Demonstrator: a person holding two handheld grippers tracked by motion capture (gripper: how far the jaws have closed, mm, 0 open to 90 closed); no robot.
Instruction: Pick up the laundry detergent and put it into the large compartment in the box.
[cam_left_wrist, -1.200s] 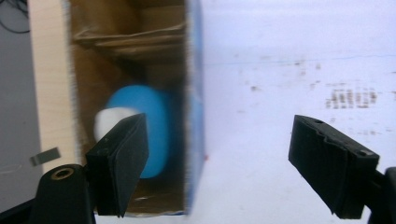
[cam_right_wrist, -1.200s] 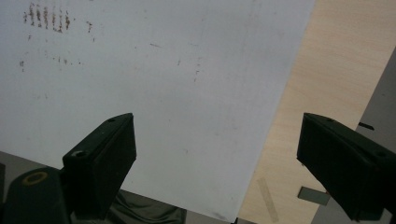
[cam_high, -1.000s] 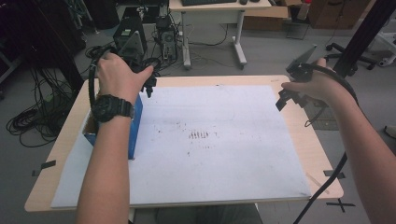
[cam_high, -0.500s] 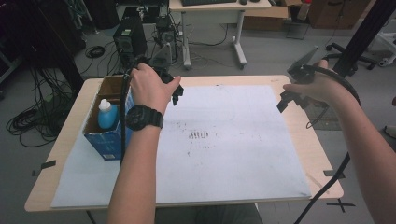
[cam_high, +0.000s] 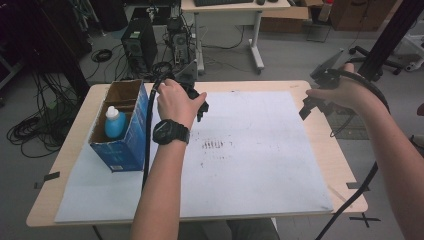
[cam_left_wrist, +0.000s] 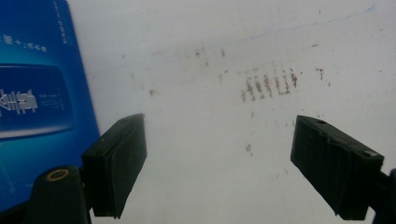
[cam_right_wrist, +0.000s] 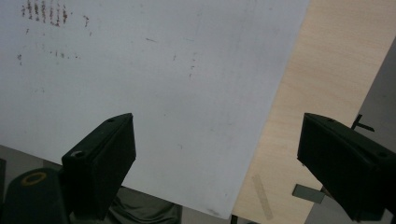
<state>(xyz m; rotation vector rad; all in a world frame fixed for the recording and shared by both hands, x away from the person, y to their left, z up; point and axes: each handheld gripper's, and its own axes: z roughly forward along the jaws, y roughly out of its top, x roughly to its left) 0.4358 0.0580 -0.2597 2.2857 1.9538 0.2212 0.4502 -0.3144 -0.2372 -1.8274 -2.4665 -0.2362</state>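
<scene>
Gaping wide with nothing between its jaws, which have just been opening, the left gripper (cam_high: 200, 106) hangs over the stained white paper sheet (cam_high: 260, 165), just beside the open blue cardboard box (cam_high: 122, 145) holding a blue plastic bottle with a white cap (cam_high: 114, 123). The right gripper (cam_high: 312, 102) hovers spread and empty above the wooden table's (cam_high: 345, 165) right edge, well apart from the box.

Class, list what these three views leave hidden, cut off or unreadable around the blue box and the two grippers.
- Blue box: its floor is hidden by its own walls in the high view; the frame edge crops it in the left gripper view.
- Bottle: lower half hidden by the box wall.
- Box print: blurred, unreadable.
- Left gripper: largely covered by the hand in the high view.
</scene>
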